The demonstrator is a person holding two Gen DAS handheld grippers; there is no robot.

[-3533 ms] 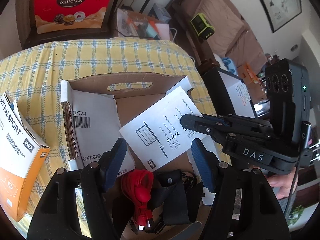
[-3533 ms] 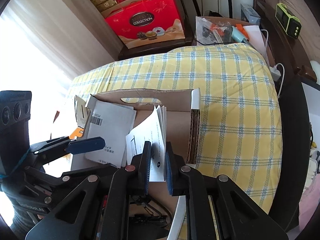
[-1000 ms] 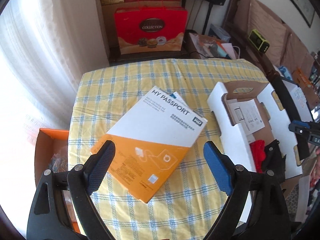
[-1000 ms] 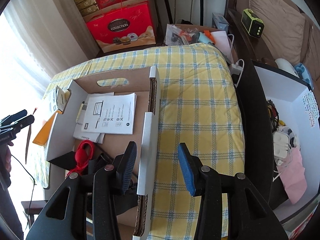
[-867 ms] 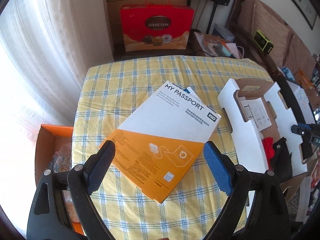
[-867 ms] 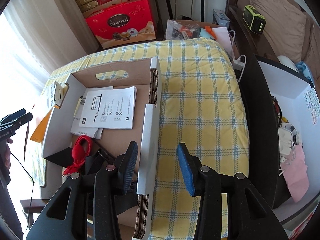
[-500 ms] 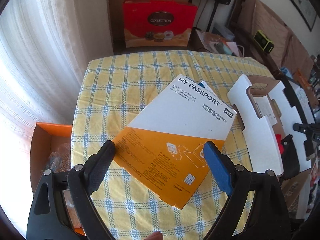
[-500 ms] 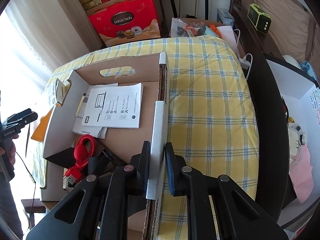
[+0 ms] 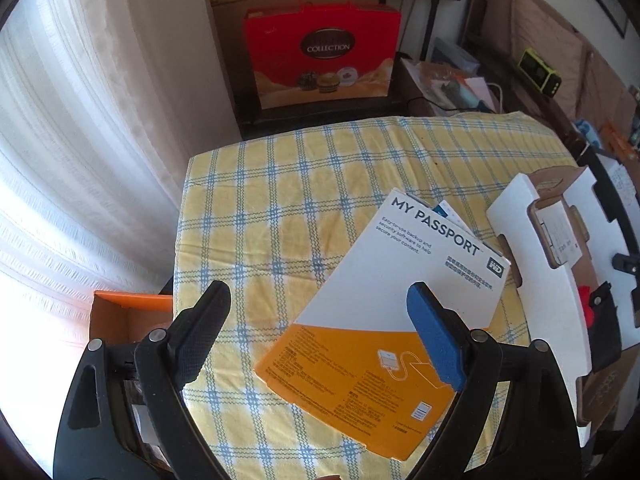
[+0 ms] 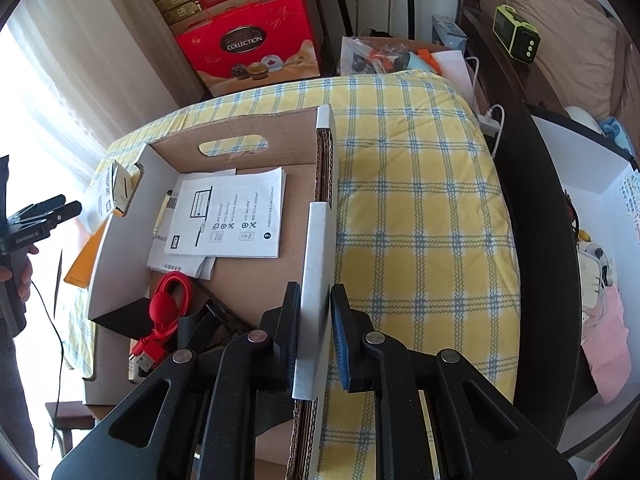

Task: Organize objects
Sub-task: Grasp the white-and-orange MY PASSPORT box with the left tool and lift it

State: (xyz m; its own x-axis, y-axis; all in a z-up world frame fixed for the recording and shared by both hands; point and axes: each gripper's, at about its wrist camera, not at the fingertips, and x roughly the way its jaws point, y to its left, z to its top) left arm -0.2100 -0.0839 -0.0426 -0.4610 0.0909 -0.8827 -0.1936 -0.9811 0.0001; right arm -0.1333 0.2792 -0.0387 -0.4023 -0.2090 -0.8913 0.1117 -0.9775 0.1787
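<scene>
Right gripper (image 10: 316, 338) clamped on carton (image 10: 320, 240) side wall, left gripper (image 9: 316, 332) wide apart above WD box (image 9: 384, 328) nr table (image 9: 280, 208) right edge; risk: thin wall buckles, carton tips.

We count one cardboard box (image 10: 240, 280) and inside it two paper leaflets (image 10: 236, 212), one coiled red cable (image 10: 170, 304) and one black pouch (image 10: 200, 324). We see one My Passport package (image 9: 384, 320) on the one checked desk (image 9: 280, 208), and one red gift bag (image 9: 320, 60) behind.
</scene>
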